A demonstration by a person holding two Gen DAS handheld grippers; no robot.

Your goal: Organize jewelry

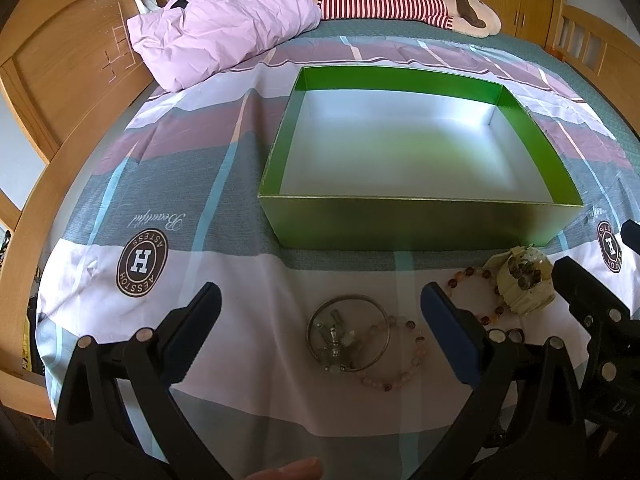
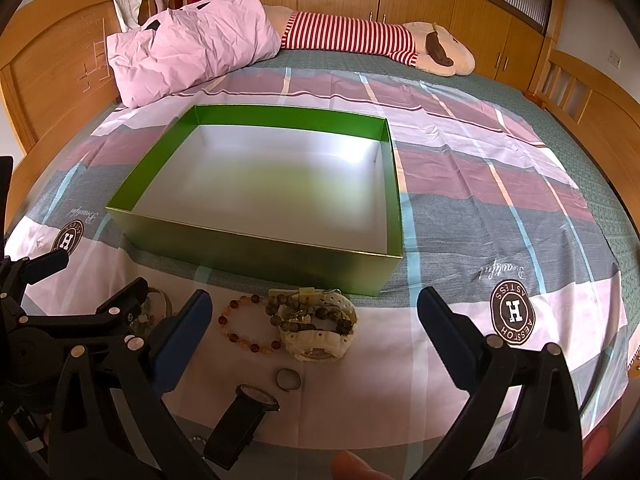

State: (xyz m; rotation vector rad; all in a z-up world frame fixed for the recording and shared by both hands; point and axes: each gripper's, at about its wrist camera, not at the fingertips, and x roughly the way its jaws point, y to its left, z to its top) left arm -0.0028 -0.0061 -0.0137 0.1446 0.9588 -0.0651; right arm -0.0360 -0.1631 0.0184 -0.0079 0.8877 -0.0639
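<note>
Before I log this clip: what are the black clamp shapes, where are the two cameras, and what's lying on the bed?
The black clamps are hand-held two-finger grippers, one per hand, each carrying a fisheye camera looking along its fingers. The left gripper and right gripper are both open and hold nothing. On the patterned bedsheet sits an empty green cardboard box. In front of it lie a silver metal bangle, a pale pink bead bracelet, an amber bead bracelet, a cream plastic watch with dark beads on it, a small ring and a black-strapped wristwatch.
</note>
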